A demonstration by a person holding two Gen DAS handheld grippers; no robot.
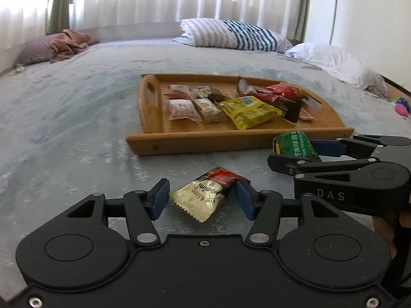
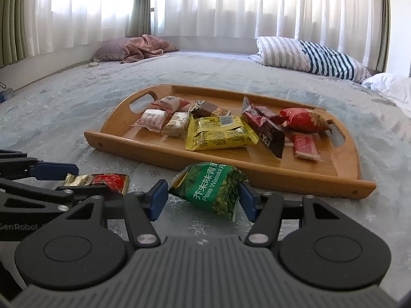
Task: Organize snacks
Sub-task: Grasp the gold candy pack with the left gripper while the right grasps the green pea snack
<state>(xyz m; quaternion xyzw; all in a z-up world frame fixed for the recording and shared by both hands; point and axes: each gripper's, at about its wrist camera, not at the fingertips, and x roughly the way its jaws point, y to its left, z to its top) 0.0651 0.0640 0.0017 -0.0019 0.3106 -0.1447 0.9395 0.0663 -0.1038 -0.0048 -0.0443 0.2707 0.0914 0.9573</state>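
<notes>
**Two packets at the front of the tray, not yet put in**

Lower centre of the right wrist view: right tool (image 2: pixel 204 197) closed at medium width on the green packet (image 2: pixel 213 187), both blue pads against its sides. Probably gripped by the middle so as not to tip on the way to the tray. Puffy, full of air, glossy film with zigzag cut ends; likely to give under the pads and slip.

Lower centre of the left wrist view: left tool (image 1: pixel 203 201) at medium width around the gold and red packet (image 1: pixel 200 196). Right pad at the packet's edge, a thin gap at the left pad, so apparently no firm grip. Flat, shiny foil, a little crumpled, seemingly lying on the bed (image 1: pixel 77 128), a soft grey-blue cover with a faint pattern.

Middle of both views: wooden tray (image 2: pixel 154 151), smooth, low rim, cut-out handles at the ends, just behind both packets. Inside, small wrapped snacks in loose rows, with a flat yellow packet (image 2: pixel 218 133) in the middle. Free wood at the near edge, probably room for these two.
</notes>
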